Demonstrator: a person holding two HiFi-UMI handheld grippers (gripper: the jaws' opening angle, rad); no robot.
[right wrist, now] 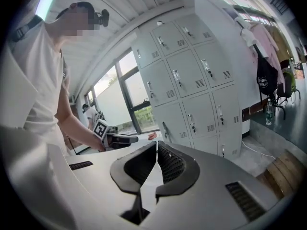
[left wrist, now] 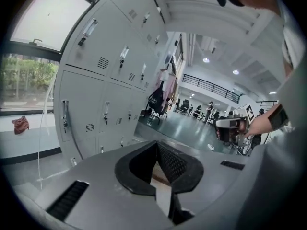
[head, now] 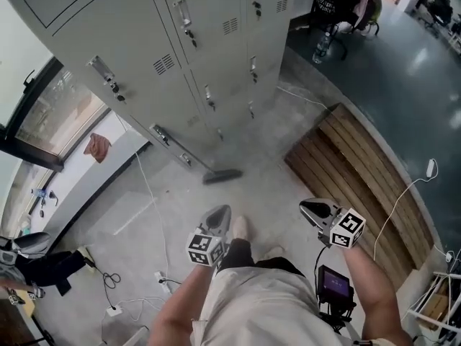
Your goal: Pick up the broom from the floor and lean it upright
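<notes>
Locker bank [head: 216,42]: smooth metal doors, the only support for the broom. The handle could skate sideways along them.

Concrete floor [head: 281,121]: looks slick, so the brush head could creep outward until the broom drops flat.

Broom [head: 220,176]: brush head on the floor, handle slanting up against the lowest locker doors. I judge the lean shallow, which adds to both risks.

Left tool [head: 218,215] and right tool [head: 311,209]: both fully closed, holding nothing, near my body and well apart from the broom. I could not catch a slide.

White cable [head: 146,189]: loose on the floor nearby, a snag hazard.
</notes>
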